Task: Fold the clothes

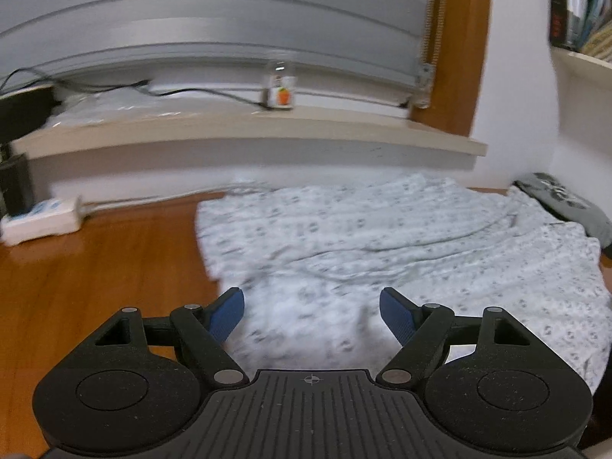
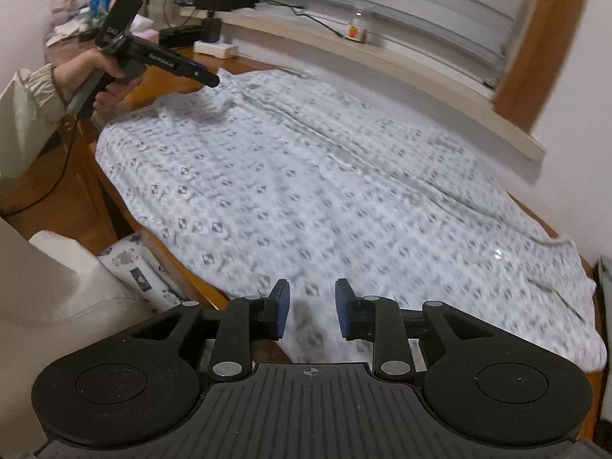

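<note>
While the patterned garment (image 2: pixel 306 176) lies spread flat over most of the wooden tabletop (image 1: pixel 95 287), neither gripper has hold of it, so this looks like the gap between 2 folds: the cloth is laid out and fresh grip points have to be chosen.

On the left, the left gripper (image 1: pixel 311 313) hangs above the near left part of the garment with its jaws standing wide apart and nothing between the blue pads (image 1: pixel 229 313); only cloth shows below the gap. Seen from the right wrist camera, the person's hand (image 2: pixel 97 76) holds that tool by its handle, tilted down toward the far left corner of the cloth, tips near the fabric but seemingly clear of it, a pale cuffed sleeve (image 2: pixel 34 91) behind the wrist.

On the right, the right gripper (image 2: pixel 311 310) sits over the near edge, angled down, jaws partly open. A ridge of fabric runs under the gap, but the pads do not appear to press on it.

The next move probably calls for each gripper to drop onto an edge or corner, pinch a single layer cleanly, then lift and carry it across. The cloth is thin and limp, so a shallow bite may slip.
</note>
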